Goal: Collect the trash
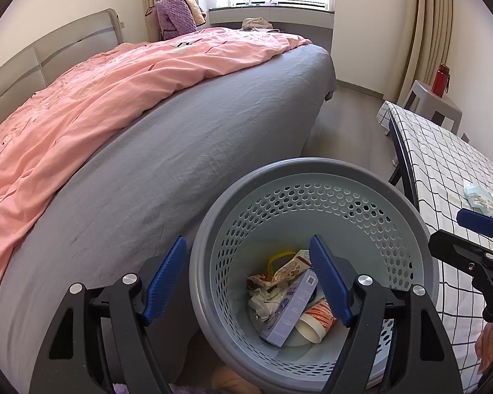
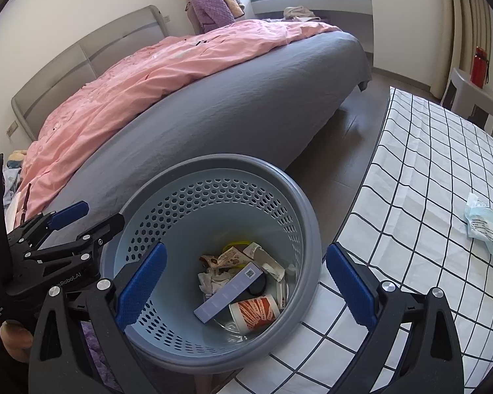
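Bedroom floor between bed (image 1: 180, 170) and counter (image 2: 427, 180) carries my basket (image 2: 309, 229), already holding trash. Both tongs, left (image 1: 248, 282) and right (image 2: 245, 290), are wide and empty. One packet (image 2: 486, 229) remains on the counter; I may push it away if I reach carelessly.

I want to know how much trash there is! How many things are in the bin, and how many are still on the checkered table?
In the bin, that I can tell apart:
Box: 1
Paper cup: 1
Snack wrapper: 1
Crumpled paper: 1
On the table:
Blue packet: 1
Total: 5
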Demonstrator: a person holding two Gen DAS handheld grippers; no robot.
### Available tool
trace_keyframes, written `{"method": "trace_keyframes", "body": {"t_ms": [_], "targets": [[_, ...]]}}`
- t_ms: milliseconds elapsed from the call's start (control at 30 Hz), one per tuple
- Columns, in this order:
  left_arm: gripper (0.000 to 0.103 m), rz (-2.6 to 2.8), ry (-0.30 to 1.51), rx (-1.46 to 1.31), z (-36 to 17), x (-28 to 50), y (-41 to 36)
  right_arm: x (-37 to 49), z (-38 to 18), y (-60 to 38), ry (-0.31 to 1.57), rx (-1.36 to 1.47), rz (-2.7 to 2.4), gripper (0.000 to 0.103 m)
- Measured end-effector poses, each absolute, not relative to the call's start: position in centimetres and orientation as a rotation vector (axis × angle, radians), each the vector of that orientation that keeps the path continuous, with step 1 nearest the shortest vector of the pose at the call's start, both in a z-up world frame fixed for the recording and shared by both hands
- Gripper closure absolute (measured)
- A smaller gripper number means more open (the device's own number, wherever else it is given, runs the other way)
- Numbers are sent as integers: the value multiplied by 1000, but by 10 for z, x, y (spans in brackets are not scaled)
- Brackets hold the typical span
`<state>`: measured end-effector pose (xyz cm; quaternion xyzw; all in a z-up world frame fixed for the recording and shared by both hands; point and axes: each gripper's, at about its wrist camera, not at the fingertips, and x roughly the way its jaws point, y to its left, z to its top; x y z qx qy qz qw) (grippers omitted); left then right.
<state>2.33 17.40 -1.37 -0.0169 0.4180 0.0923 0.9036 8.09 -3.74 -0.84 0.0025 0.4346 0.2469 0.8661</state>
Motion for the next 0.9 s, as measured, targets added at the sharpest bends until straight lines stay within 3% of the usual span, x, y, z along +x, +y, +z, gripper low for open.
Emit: {"method": "trace_keyframes", "body": {"t_ms": [467, 567, 900], "targets": [[28, 208, 856, -34, -12, 23, 172, 73, -18, -34, 915, -28, 414, 7], [23, 219, 851, -31, -11, 23, 172, 73, -21, -36, 913, -28, 379, 7], [21, 234, 846, -2, -10, 22, 168, 66, -22, -41, 894, -10, 324, 7]]}}
